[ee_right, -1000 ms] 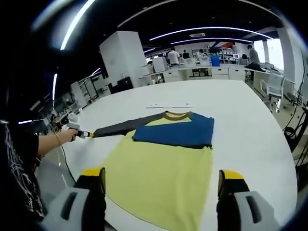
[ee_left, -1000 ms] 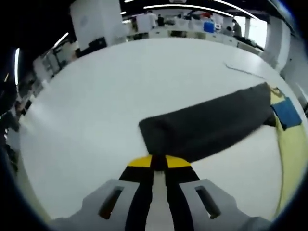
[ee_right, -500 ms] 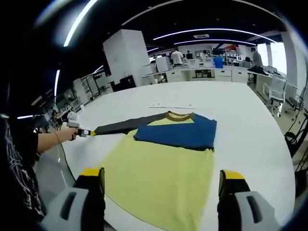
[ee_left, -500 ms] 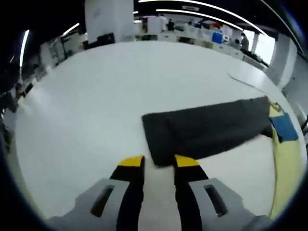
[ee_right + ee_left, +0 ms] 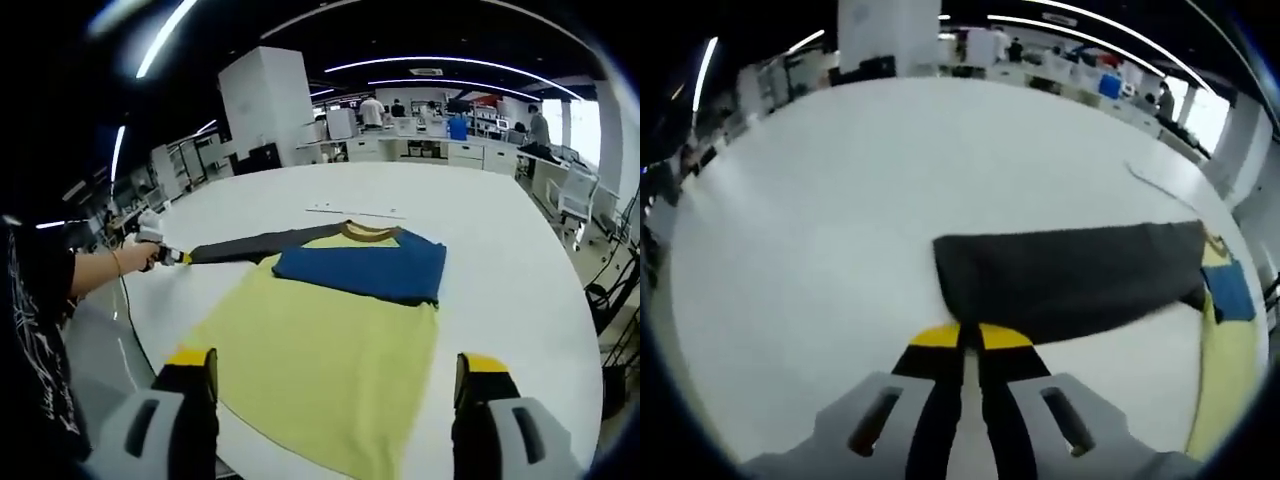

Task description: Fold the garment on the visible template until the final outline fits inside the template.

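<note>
In the left gripper view, the left gripper [image 5: 961,338] is pinching the cuff end of the dark grey sleeve [image 5: 1070,277], its yellow-tipped jaws pressed together on the fabric's edge. The sleeve is lying flat on the white desk [image 5: 820,200] and running away from the gripper toward the yellow body of the garment [image 5: 1225,350], which is showing at the far right of that view with a patch of blue beside it. In the right gripper view, the right gripper [image 5: 336,362] is hovering over the near edge of the desk with its jaws spread wide apart and gripping nothing. The garment [image 5: 320,350] is lying spread out in the middle of the desk [image 5: 520,260], its yellow lower part nearest the right gripper and its blue chest panel [image 5: 365,265] folded across the upper part below the brown collar [image 5: 370,232]. At the left of that view, a person's hand [image 5: 140,257] is stretching the sleeve out sideways toward the desk's left edge.
</note>
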